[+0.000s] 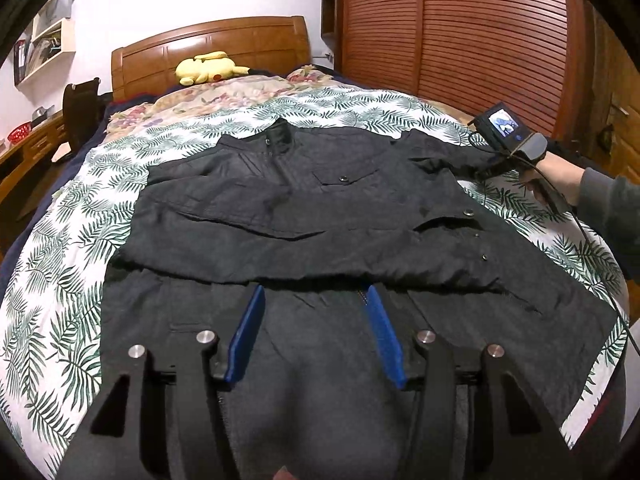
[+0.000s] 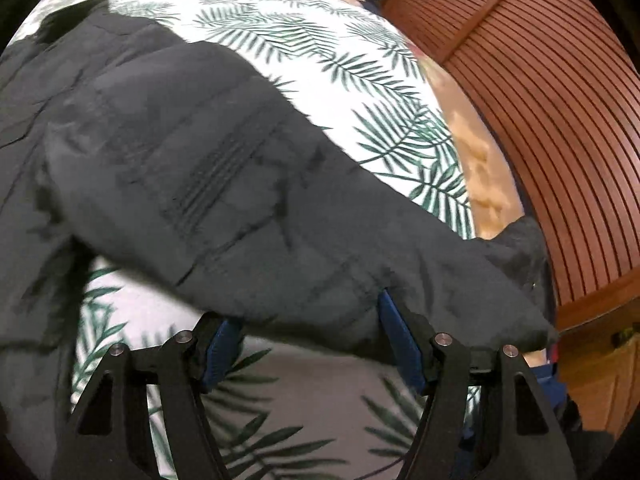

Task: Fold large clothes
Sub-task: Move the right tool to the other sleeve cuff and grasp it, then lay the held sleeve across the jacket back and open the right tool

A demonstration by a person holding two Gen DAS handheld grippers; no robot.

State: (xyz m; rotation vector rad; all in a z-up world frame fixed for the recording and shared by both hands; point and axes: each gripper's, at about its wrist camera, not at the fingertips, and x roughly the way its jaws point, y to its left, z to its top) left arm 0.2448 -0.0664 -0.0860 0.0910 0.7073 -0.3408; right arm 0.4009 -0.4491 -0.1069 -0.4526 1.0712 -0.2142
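- The black jacket (image 1: 304, 208) lies front-up across the middle of the bed (image 1: 60, 264), collar toward the headboard (image 1: 216, 46), hem toward the near bed edge. One sleeve already lies folded across the jacket's chest, probably to narrow the garment.
- The left tool (image 1: 314, 300) hovers over the jacket's lower front, near the zipper, its blue fingers (image 1: 250, 332) spread wide and holding nothing. It seems to wait there, ready to pin or pick up the hem.
- The right tool (image 2: 310, 322) sits at the jacket's other sleeve (image 2: 248, 200), on the side nearest the wardrobe (image 2: 560, 100). In the right wrist view the sleeve drapes over the blue fingers (image 2: 396, 336), which stand wide apart. Whether they pinch any cloth I cannot tell, since the fabric hides their tips.
- That sleeve appears lifted off the leaf-print sheet, likely to carry it across the jacket.
- Bare sheet shows on every side of the jacket, so there is room to swing the sleeve inward. The sleeve's cuff end lies close to the bed edge by the wardrobe, where it could slip off.
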